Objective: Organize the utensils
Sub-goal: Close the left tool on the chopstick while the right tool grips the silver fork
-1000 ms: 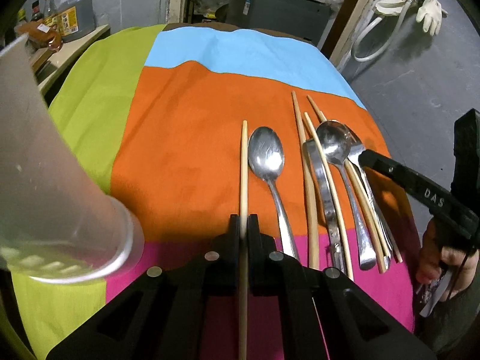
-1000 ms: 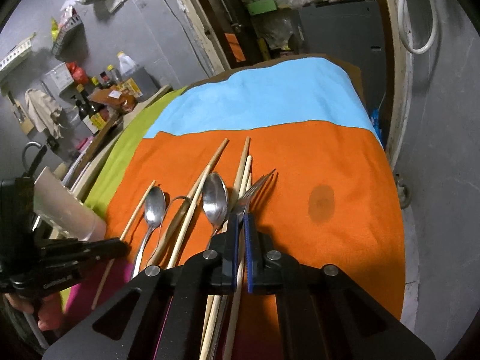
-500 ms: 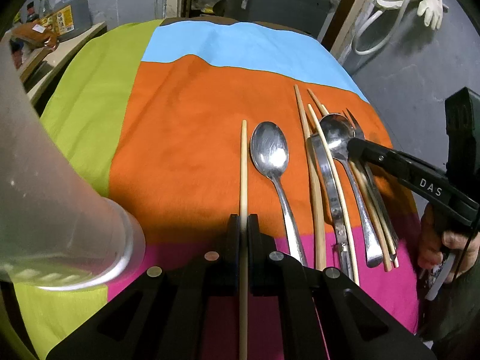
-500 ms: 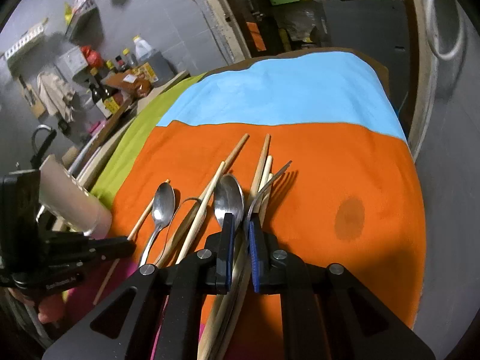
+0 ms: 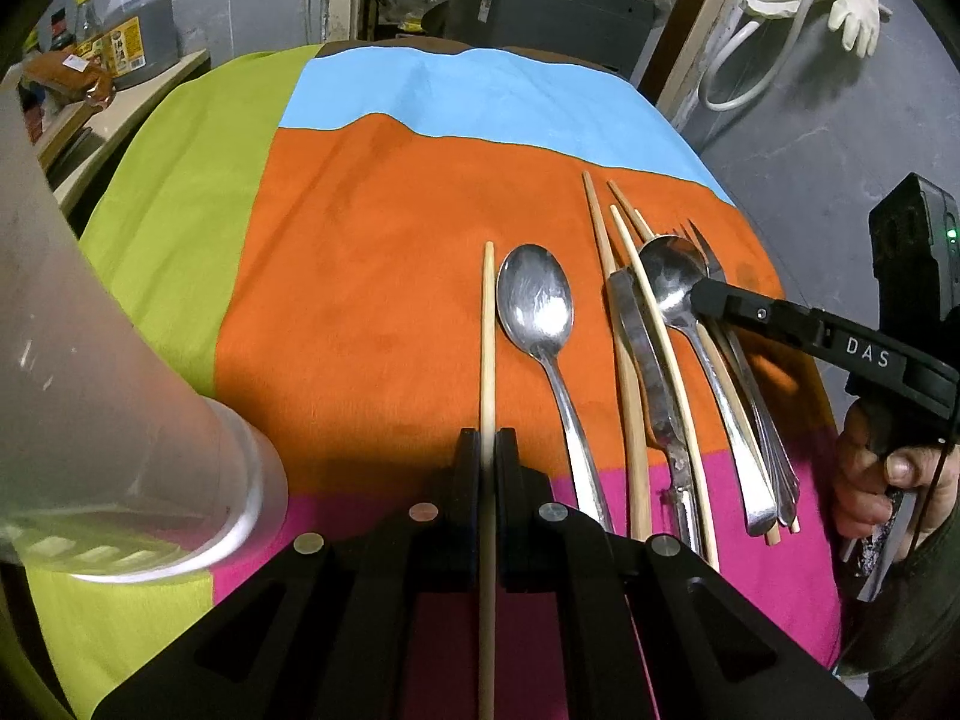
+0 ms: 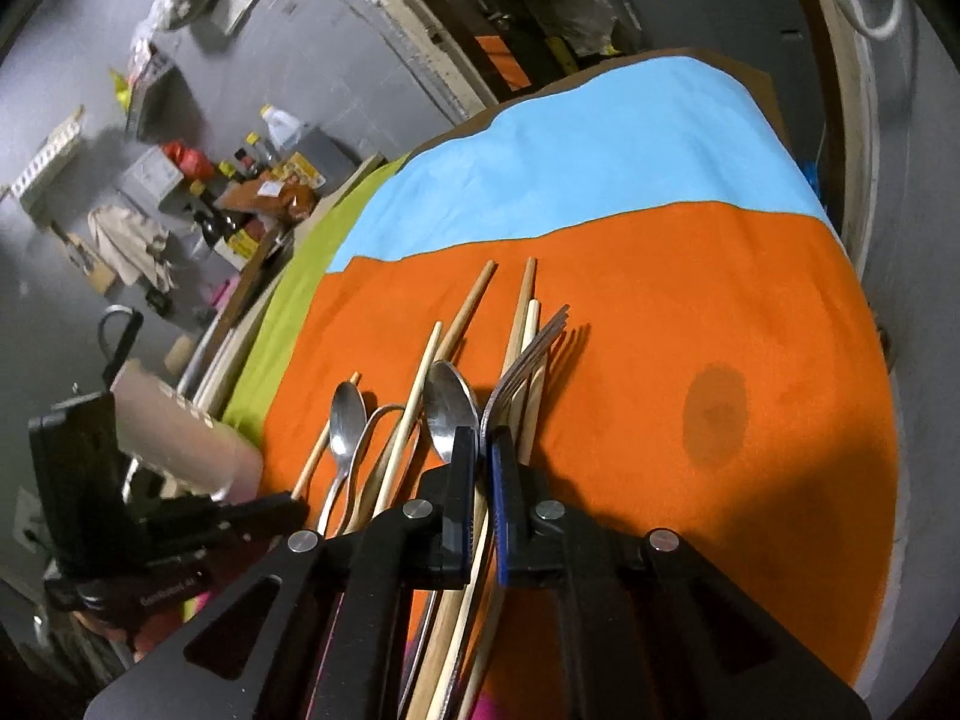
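Utensils are lying in a row on the table's colour-block cloth (image 5: 372, 276). Left gripper (image 5: 487, 450) is pinching a single wooden chopstick (image 5: 487, 336) — fingers closed on it, beside a lone spoon (image 5: 534, 300). Right gripper (image 6: 483, 450) is closing over the fork (image 6: 528, 354) in the crowded pile of chopsticks and spoons — whether its fingers are pressing on it, cannot tell. A frosted plastic cup (image 5: 90, 408) is lying on its side at left.

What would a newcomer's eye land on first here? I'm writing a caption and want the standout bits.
Probably the cloth, blocked in orange, blue, lime and pink. Next, the left gripper shut on a single chopstick, beside a lone spoon. To the right, the right gripper is closing in the jumbled pile of utensils.
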### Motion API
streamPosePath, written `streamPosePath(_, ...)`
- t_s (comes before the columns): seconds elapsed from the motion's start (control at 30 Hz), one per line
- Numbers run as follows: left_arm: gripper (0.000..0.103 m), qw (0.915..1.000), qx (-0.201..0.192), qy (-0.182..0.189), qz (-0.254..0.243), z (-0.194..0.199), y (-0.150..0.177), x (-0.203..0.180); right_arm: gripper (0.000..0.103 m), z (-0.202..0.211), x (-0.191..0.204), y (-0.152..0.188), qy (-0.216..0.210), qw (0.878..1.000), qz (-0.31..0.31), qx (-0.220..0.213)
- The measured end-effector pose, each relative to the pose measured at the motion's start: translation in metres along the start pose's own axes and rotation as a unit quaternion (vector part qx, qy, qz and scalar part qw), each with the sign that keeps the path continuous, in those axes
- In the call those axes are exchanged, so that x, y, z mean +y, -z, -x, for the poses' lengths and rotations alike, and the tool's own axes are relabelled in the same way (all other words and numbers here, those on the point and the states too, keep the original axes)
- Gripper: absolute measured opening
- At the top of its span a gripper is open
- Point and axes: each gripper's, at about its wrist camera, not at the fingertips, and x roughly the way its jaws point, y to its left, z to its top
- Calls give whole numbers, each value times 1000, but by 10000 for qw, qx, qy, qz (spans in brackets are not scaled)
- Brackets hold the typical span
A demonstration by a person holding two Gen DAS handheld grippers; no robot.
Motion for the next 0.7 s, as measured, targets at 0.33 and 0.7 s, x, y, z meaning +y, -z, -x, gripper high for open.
streamPosePath(0.33, 3, 10000, -20, 48, -8, 4, 7, -1, 5, 14, 11, 22, -88, 9990, 336, 294)
streamPosePath(0.7, 3, 9999, -8, 128, 42, 8, 14, -1, 6, 32, 16, 45, 53, 9982, 394, 443)
